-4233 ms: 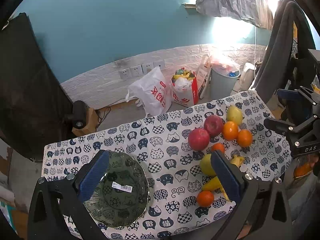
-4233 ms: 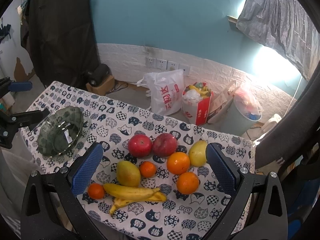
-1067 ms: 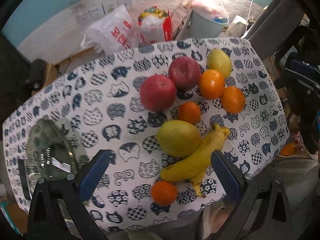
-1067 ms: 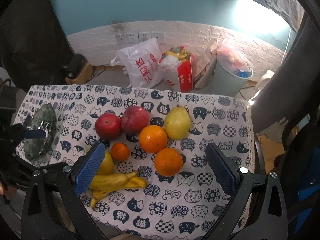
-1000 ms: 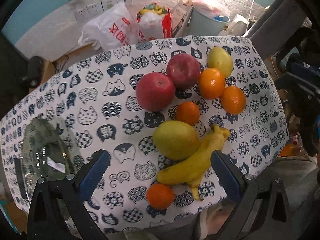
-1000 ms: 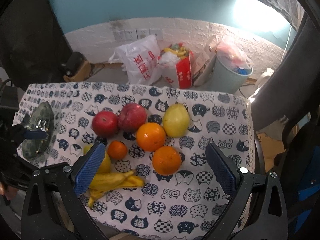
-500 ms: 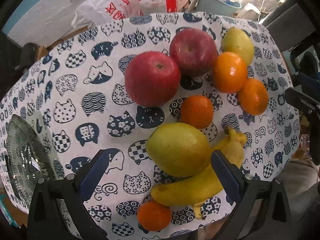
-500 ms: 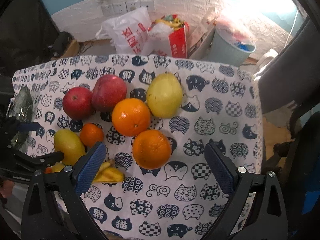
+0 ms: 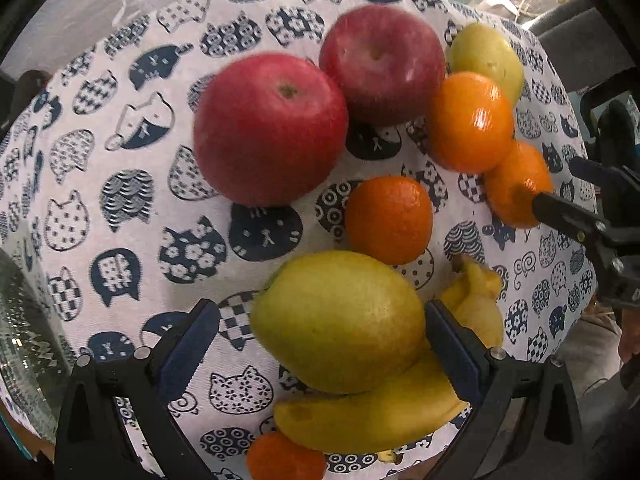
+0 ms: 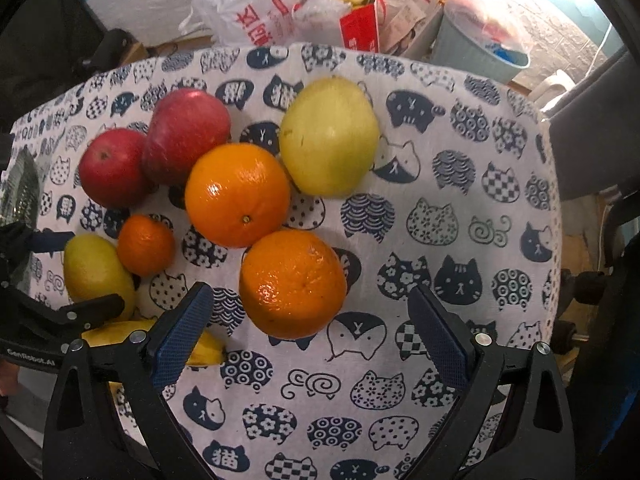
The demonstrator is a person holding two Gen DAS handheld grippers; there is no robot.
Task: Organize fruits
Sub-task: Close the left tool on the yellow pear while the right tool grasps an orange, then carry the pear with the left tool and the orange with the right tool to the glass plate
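Note:
Fruit lies clustered on a cat-print cloth [image 9: 120,208]. My left gripper [image 9: 320,344] is open, its jaws either side of a yellow-green pear [image 9: 340,320] that rests against bananas [image 9: 380,412]. Beyond it lie two red apples [image 9: 268,128], a small orange [image 9: 388,220] and two larger oranges [image 9: 472,120]. My right gripper [image 10: 316,328] is open, low over the nearest large orange [image 10: 292,284], which sits just ahead of its jaws. Behind that are another orange [image 10: 236,196], a yellow pear [image 10: 328,136] and the apples [image 10: 184,136].
A glass bowl [image 9: 20,344] sits at the cloth's left end, also in the right wrist view [image 10: 20,188]. A small tangerine [image 9: 280,460] lies at the front edge. Bags [image 10: 252,12] and a bin [image 10: 476,48] stand on the floor behind the table.
Both grippers have dropped towards the fruit. The left one now straddles the yellow-green pear; the right one has closed in on the nearest large orange. No fruit has moved.

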